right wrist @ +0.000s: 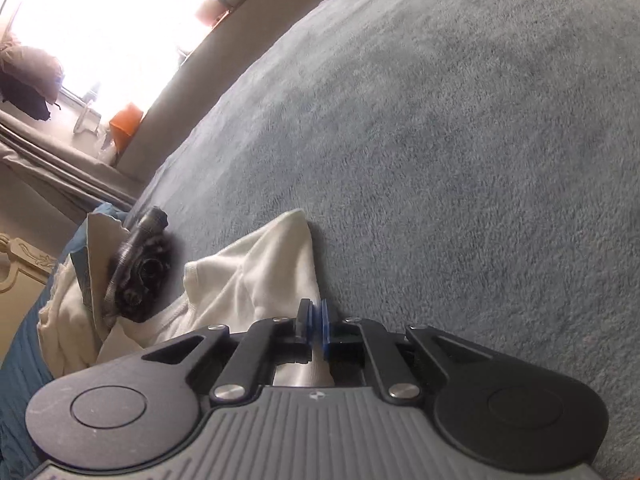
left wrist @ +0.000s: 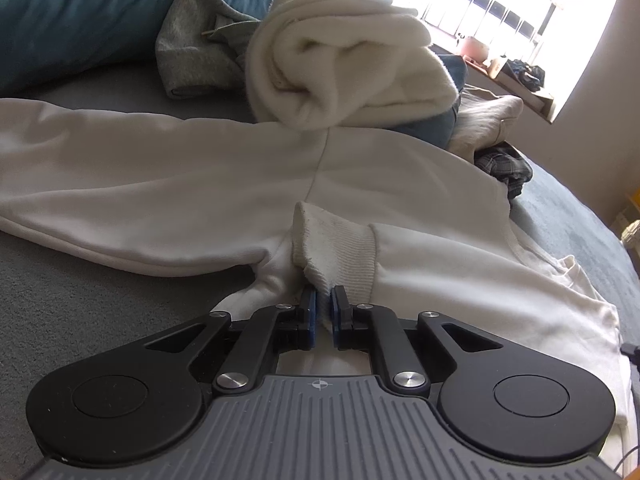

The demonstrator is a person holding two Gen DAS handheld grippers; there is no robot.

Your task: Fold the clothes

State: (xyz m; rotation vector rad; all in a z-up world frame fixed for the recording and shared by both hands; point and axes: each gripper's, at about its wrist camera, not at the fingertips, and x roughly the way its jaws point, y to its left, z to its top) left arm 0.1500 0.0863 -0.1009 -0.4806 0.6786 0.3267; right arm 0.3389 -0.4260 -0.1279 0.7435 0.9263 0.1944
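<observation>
The left gripper (left wrist: pixel 323 307) is pinching the ribbed cuff (left wrist: pixel 336 240) of the white sweatshirt (left wrist: pixel 200 176), its blue pads pressing in from both sides with the fabric edge caught between them. That sweatshirt is lying spread across the grey bed cover (left wrist: pixel 80 300), one sleeve stretching off to the left and running out of view at the edge. The sleeve with the cuff is doubling back over the body toward the camera. The gripper's own body is blocking the lower part of the garment, so the hem is hard to make out from here.

Behind the sweatshirt, a cream fleece bundle (left wrist: pixel 344 64) is sitting on its far edge, with a grey garment (left wrist: pixel 188 60) just beside it and a teal pillow (left wrist: pixel 80 12) further back. A dark plaid cloth (left wrist: pixel 504 168) is peeking out to the right, mostly hidden.

Over in the right wrist view, the right gripper (right wrist: pixel 316 326) is closing tight on a corner of white fabric (right wrist: pixel 256 280), pads nearly meeting with only a thin layer between. Whether this is the same sweatshirt cannot be told from this angle. The cloth is rising to a peak against the grey cover (right wrist: pixel 460 140). A dark crumpled item (right wrist: pixel 140 276) is lying to the left, too blurred to identify. The window (right wrist: pixel 100 20) is blowing out to pure white.
</observation>
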